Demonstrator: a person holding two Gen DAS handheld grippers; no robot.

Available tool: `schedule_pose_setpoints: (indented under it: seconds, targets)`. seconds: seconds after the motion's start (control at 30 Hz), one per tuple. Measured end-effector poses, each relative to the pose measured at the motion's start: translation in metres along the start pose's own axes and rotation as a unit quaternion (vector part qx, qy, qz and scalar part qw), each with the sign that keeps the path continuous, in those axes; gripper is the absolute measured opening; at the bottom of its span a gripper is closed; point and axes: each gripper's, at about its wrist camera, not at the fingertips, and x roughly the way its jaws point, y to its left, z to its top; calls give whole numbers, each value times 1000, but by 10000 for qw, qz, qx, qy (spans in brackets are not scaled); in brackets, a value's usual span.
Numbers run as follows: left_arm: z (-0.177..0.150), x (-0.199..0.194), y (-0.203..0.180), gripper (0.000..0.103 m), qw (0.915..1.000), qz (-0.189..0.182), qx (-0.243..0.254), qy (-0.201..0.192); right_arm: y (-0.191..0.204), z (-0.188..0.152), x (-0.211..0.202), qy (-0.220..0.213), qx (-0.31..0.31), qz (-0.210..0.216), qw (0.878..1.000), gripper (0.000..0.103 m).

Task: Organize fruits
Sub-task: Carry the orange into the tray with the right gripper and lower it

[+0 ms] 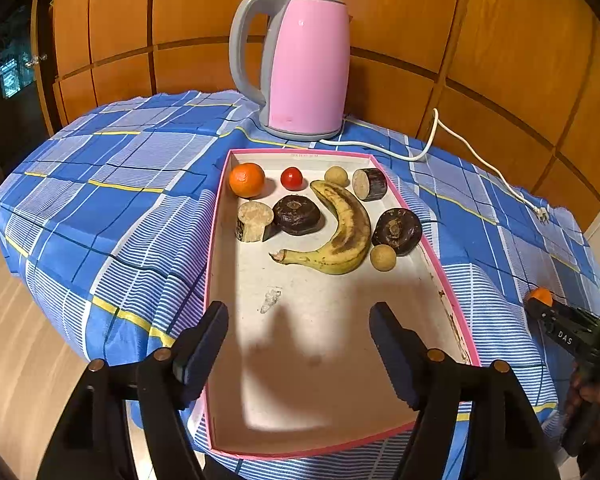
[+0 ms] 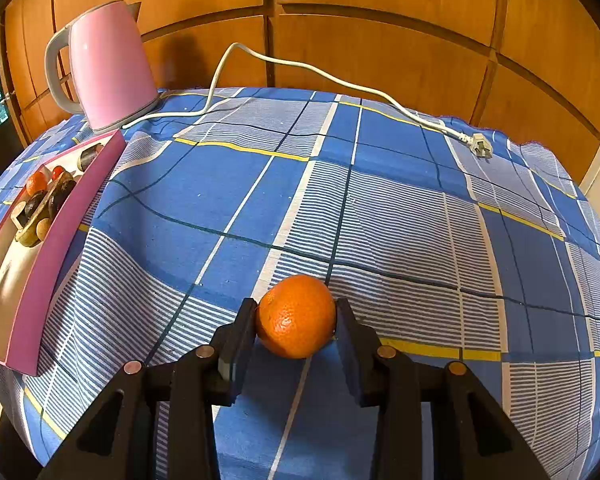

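Wooden orange-brown panels stand behind a table covered with a blue checked cloth [image 2: 400, 208] with white stripes and thin yellow lines. On it sits a shallow rectangular cardboard tray with a pink rim [image 1: 456, 312], beside a glossy pink electric kettle with a grey handle [image 1: 300, 68] and its white cord [image 2: 340, 80]. Inside the tray lie one spotted yellow banana [image 1: 340, 232], one smooth orange mandarin [image 1: 247, 179], one small red tomato [image 1: 291, 178], two dark wrinkled round fruits, two small tan balls and two cut cylindrical pieces. The left gripper [image 1: 300, 320] hangs over the tray floor, its jaws spread wide and holding nothing. The right gripper [image 2: 296, 322] pinches a second dimpled mandarin [image 2: 296, 316] over the cloth, well apart from the tray.
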Motion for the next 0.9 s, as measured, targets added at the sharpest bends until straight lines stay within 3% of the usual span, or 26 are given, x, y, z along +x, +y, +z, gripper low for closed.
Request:
schedule_pose_setpoints:
  seconds: [0.9]
  targets:
    - [-2, 8, 12, 74, 9998, 147, -91, 102, -20, -15, -31, 94, 284, 54, 9995, 39]
